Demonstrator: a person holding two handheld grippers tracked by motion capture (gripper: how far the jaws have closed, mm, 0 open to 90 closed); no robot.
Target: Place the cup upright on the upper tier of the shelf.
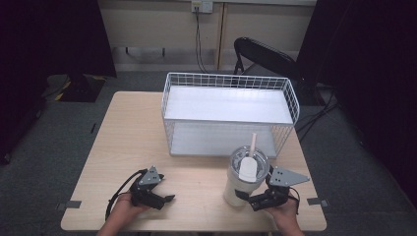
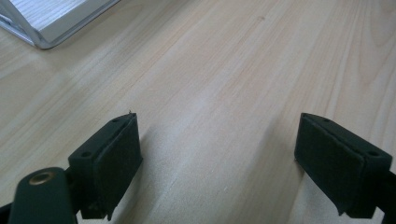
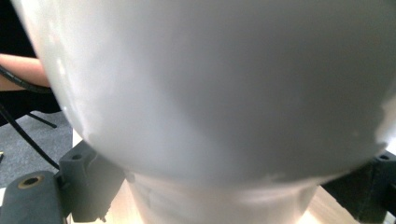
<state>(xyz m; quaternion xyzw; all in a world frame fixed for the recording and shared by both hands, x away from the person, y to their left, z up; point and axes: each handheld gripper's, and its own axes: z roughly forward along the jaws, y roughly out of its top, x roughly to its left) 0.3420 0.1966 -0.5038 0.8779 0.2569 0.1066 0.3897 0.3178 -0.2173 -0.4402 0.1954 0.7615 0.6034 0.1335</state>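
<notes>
A white tumbler (image 1: 236,187) with a clear lid and a straw (image 1: 253,142) stands upright near the table's front right. My right gripper (image 1: 253,200) is open, its jaws on either side of the tumbler's narrow base. In the right gripper view the tumbler (image 3: 210,84) bulges close above the right gripper (image 3: 224,196), with a small gap at each pad. My left gripper (image 1: 164,200) rests low at the front left, well apart from the tumbler. In the left gripper view the left gripper (image 2: 219,158) is open over bare wood with nothing between its jaws.
A white wire basket shelf (image 1: 226,78) stands at the back middle of the wooden table (image 1: 133,142), just behind the tumbler; its base corner (image 2: 46,23) appears in the left gripper view. A black chair (image 1: 265,54) stands beyond the table. Open tabletop lies to the left.
</notes>
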